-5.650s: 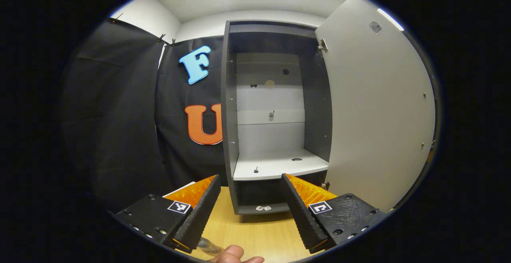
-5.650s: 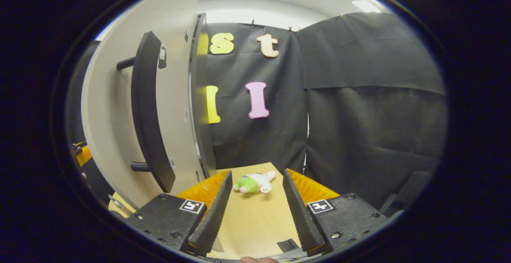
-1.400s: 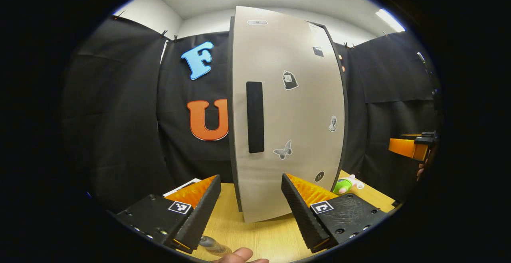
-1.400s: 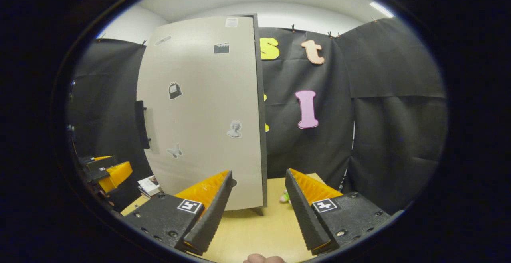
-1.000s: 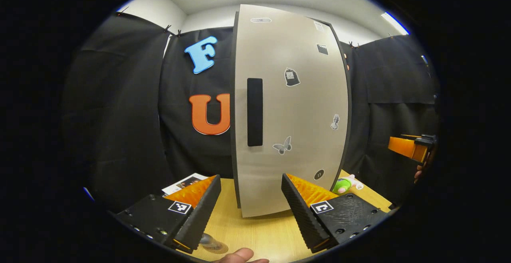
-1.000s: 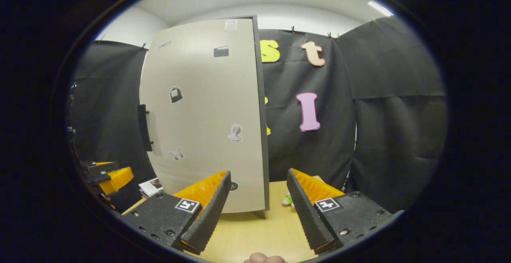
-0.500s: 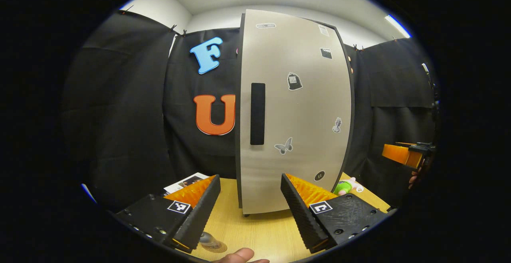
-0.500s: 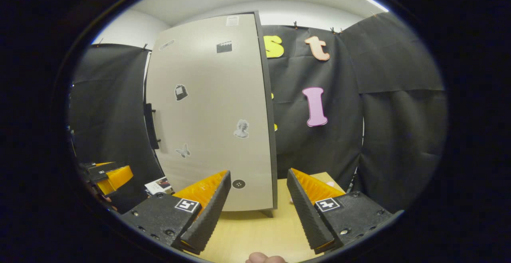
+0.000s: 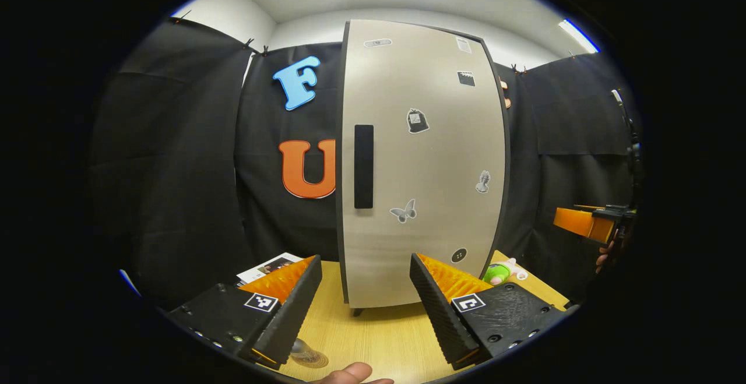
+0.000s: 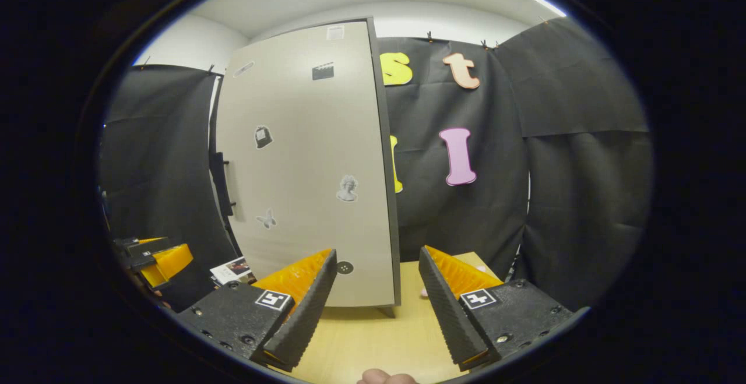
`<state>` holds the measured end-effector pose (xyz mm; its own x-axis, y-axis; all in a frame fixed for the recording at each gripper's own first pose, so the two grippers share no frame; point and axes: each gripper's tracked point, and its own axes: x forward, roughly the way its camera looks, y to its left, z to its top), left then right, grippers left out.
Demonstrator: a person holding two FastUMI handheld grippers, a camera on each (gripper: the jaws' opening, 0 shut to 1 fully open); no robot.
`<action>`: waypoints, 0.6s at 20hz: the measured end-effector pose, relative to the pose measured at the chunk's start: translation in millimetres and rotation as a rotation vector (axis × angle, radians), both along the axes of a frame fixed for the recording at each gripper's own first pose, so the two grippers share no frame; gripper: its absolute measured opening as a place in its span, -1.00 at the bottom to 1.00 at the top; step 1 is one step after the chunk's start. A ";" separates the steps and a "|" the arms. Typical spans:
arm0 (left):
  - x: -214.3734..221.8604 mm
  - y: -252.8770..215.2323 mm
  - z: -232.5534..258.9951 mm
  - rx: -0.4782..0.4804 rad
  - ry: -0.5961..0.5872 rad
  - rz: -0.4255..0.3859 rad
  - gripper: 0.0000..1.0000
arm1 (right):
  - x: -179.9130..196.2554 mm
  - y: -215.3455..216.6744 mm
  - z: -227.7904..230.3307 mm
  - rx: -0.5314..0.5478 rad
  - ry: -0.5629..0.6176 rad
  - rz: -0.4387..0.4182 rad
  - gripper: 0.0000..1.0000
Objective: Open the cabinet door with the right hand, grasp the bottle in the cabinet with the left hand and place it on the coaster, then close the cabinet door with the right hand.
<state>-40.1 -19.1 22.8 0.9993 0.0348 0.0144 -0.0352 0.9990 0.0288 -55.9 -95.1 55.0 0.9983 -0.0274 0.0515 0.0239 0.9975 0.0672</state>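
The cabinet door [image 9: 419,162] is closed, pale grey with a black vertical handle [image 9: 363,166] and several stickers. In the left gripper view my left gripper [image 9: 364,308] is open and holds nothing, a short way back from the door. Under its left finger, at the near table edge, a clear bottle [image 9: 301,349] stands on what looks like a round coaster [image 9: 315,362]. In the right gripper view my right gripper [image 10: 376,308] is open too, facing the door's [image 10: 315,168] hinge side. The handle [image 10: 221,183] shows side-on there.
A green and pink plush toy [image 9: 502,270] lies on the wooden table [image 9: 384,337] right of the cabinet. A booklet [image 9: 268,264] lies on the left. A thumb [image 9: 349,371] shows at the bottom edge. The right gripper [image 9: 588,224] hovers at far right, the left gripper [image 10: 157,259] at far left.
The cabinet stood open and bare 5.7 s ago; its door is now closed. Over the last second both grippers have drifted only a little, staying open.
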 end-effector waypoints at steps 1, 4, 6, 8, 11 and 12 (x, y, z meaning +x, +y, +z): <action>-1.0 0.2 0.1 0.001 0.000 0.002 0.84 | -0.5 -0.5 0.3 0.000 -0.002 -0.003 0.77; -0.8 2.0 0.1 0.003 0.000 0.004 0.84 | -3.0 -1.1 1.4 0.001 -0.006 -0.004 0.82; -2.1 2.2 2.5 0.003 -0.004 0.005 0.84 | -4.6 -0.8 1.3 0.000 -0.007 -0.004 0.77; -3.6 4.1 4.1 0.006 -0.011 0.005 0.85 | -7.1 -1.5 2.5 -0.002 -0.009 -0.010 0.77; -5.8 9.0 -1.5 0.009 0.005 0.014 0.84 | -9.0 0.0 3.8 -0.002 -0.012 -0.011 0.82; -5.6 8.8 -3.6 0.006 0.015 0.012 0.84 | -9.3 2.0 4.9 0.001 -0.014 -0.006 0.82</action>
